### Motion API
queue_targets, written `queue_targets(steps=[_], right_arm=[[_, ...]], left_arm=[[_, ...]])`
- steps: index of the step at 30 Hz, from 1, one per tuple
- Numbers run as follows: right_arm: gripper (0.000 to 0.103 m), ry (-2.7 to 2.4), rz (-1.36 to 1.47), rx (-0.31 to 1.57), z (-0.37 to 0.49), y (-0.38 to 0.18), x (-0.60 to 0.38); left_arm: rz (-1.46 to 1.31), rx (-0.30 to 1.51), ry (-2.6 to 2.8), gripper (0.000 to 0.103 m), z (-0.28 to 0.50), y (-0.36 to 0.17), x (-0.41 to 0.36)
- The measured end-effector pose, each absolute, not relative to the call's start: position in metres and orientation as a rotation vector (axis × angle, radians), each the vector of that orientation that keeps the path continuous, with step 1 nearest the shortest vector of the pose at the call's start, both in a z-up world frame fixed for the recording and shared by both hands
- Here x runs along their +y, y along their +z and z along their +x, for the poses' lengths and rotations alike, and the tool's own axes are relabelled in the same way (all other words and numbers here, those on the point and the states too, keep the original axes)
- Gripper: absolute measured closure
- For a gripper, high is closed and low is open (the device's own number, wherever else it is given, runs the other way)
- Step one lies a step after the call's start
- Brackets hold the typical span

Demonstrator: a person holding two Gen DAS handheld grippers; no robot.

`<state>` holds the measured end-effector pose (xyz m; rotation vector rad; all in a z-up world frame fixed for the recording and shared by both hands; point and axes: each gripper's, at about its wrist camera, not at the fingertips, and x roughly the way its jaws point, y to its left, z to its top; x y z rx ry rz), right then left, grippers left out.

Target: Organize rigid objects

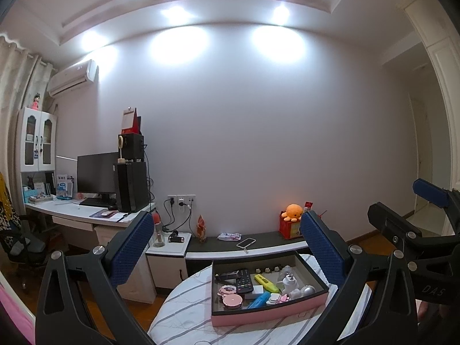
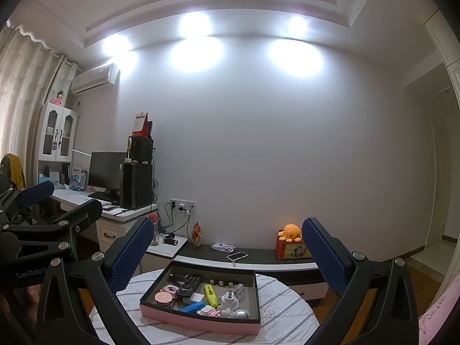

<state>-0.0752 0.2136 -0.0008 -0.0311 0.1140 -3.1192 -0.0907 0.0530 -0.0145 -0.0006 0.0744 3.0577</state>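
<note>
Nearest, the left gripper (image 1: 227, 244) stands with its blue-padded jaws spread wide and nothing between them; the right gripper (image 2: 227, 250) is likewise wide apart and empty, both raised above the round table (image 2: 287, 313) with its striped cloth; each shows at the edge of the other's view. Just ahead on that cloth sits the pink tray (image 2: 201, 320) with a dark inner wall; inside lie a black remote (image 2: 189, 285), a yellow highlighter (image 2: 210, 295), a blue highlighter (image 2: 192, 306), a round pink compact (image 2: 164, 297), a white plug (image 2: 229, 302) and a silver dome (image 2: 242, 314), crowded together, some touching. Beyond, a low dark shelf (image 2: 258, 254) against the wall carries a phone (image 2: 237, 256) and an orange plush octopus (image 2: 290, 232) atop a red box (image 2: 290, 250); farther left stands a desk (image 1: 72, 210) with a monitor (image 1: 96, 172).
</note>
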Motion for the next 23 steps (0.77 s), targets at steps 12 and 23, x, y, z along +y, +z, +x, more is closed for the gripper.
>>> queue_targets(steps=[12,23], right_arm=[[0.000,-3.120,-0.019,0.113,-0.0769,-0.0021,0.2150],[0.000,-3.123,-0.012,0.113,-0.0780,-0.0019,0.2153]], left_arm=[[-0.005,0.083,3.061,0.000,-0.0902,-0.0160,0.0530],[-0.018,0.082,3.061,0.000,-0.0898,-0.0161,0.0526]])
